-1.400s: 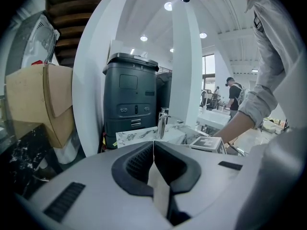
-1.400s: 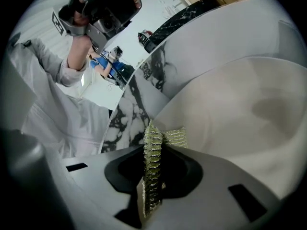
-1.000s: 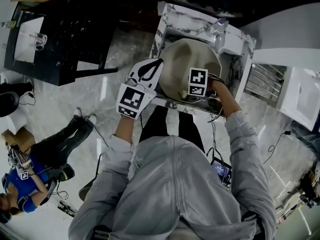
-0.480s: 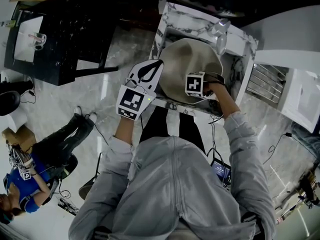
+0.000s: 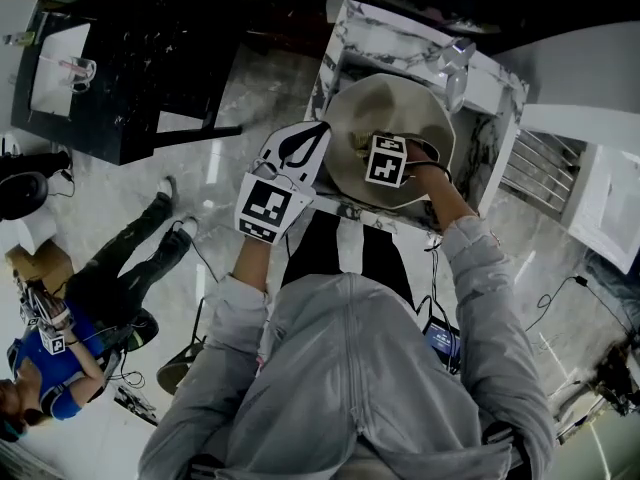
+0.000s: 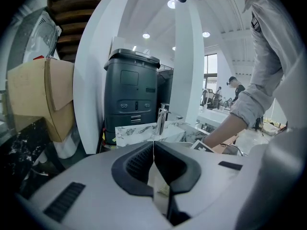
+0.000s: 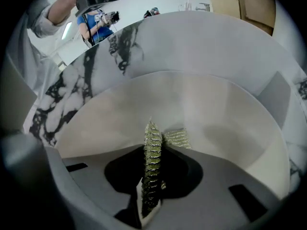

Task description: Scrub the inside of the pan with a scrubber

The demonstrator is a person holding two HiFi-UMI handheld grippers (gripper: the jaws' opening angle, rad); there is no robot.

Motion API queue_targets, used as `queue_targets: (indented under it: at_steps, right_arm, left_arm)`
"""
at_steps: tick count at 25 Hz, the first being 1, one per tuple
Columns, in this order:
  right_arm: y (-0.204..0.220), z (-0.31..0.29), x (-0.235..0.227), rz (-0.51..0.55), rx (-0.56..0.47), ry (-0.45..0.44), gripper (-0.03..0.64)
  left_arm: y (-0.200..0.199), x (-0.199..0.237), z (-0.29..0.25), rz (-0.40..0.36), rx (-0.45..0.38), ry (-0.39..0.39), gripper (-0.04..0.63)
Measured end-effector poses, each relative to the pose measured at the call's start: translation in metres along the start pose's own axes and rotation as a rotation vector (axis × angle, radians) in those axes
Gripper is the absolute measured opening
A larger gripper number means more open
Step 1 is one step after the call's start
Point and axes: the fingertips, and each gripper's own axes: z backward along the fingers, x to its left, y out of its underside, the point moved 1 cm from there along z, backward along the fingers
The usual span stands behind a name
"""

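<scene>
Okay so the big pale pan (image 5: 392, 108) is sitting in the sink of the marble counter (image 5: 345, 30), over at the far side of the scene, with the faucet (image 5: 458, 56) just beyond its far right rim. The right tongs (image 7: 152, 163) are down inside the bowl and clamped tight on a thin green-gold scrubber (image 7: 151, 137), which stands on edge between the pads with only a short bit poking out the front. From the right gripper view I can't tell for sure if that tip is actually touching the pan wall or just hanging near it. The left tongs (image 6: 153, 152) are fully closed too, pinching something thin and pale that I'd guess is the pan's left rim, since the head view has them right at that edge. As for what could go sideways from here: the scrubber is held by a skinny strip, so pushing hard could fold it over or drag it out of the pads, and then the hard tips would be scraping the coating instead. Holding only the rim is also not much of an anchor. A strong sideways stroke could rock or spin the pan in the sink, or pop the rim out of the left tongs. And a wide sweep toward the far side could bump the faucet.
</scene>
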Motion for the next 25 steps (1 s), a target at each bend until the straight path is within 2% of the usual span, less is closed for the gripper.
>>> queue_targets:
  at_steps: [8,14,18,21,25]
  right_arm:
    - [-0.018,-0.008,-0.049,0.066,0.02,0.26,0.092]
    - [0.007,0.002,-0.09,0.016,0.111,0.405,0.094]
    - [0.022,0.007,-0.101,-0.003,0.145,0.428,0.092]
    - [0.025,0.009,-0.102,0.036,0.171,0.443,0.092]
    - [0.022,0.019,-0.111,0.088,0.166,0.511,0.092]
  left_arm:
    - [0.008,0.007,0.003,0.016,0.012,-0.018,0.023]
    - [0.006,0.013,0.001,0.017,0.01,-0.024,0.023]
    - [0.009,0.014,-0.001,0.022,0.015,-0.026,0.023]
    - [0.01,0.013,-0.002,0.026,0.017,-0.025,0.023]
    - [0.009,0.013,-0.003,0.027,0.018,-0.029,0.023]
